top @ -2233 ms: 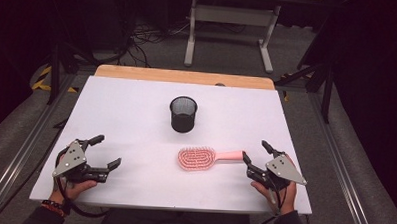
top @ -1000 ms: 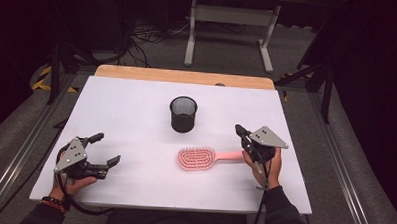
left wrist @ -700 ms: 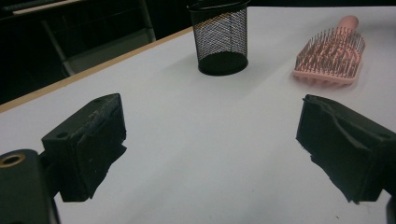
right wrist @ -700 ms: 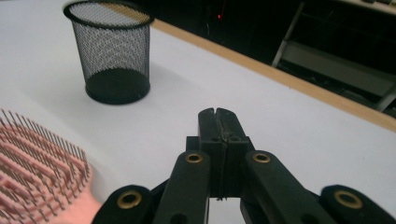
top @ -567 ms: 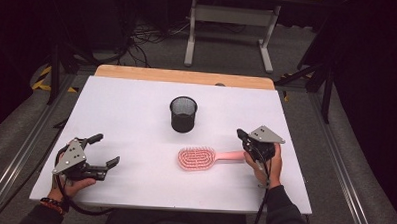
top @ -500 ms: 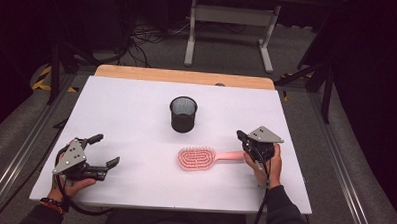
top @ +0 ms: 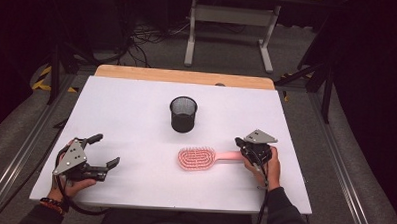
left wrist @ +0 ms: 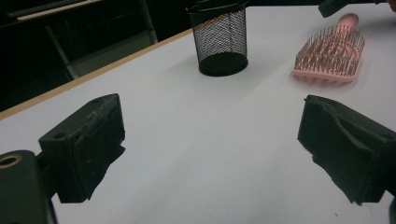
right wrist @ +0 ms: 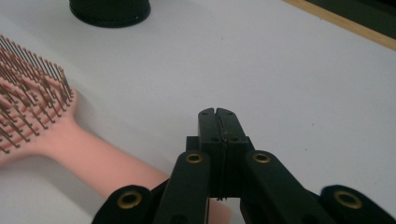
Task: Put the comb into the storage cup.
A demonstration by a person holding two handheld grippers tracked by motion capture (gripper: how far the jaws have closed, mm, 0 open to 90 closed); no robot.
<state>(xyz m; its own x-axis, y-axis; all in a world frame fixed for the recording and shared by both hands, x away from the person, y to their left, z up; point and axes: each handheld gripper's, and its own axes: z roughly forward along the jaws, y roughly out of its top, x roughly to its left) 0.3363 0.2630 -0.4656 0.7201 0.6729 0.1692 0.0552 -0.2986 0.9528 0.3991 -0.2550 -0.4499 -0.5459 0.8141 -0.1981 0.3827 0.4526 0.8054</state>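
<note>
While the pink hairbrush (top: 197, 158) lies bristles-up near the table's (top: 136, 105) near-right edge, the right gripper (right wrist: 218, 116) is seen with jaws pressed together above its handle end. The left gripper (top: 101, 151) is held wide apart and empty at near left.

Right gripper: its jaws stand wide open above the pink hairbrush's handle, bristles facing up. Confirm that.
Not quite: the right gripper has its jaws shut, pressed together with nothing between them, as the right gripper view shows. It is above the handle of the pink hairbrush, whose bristles face up.
</note>
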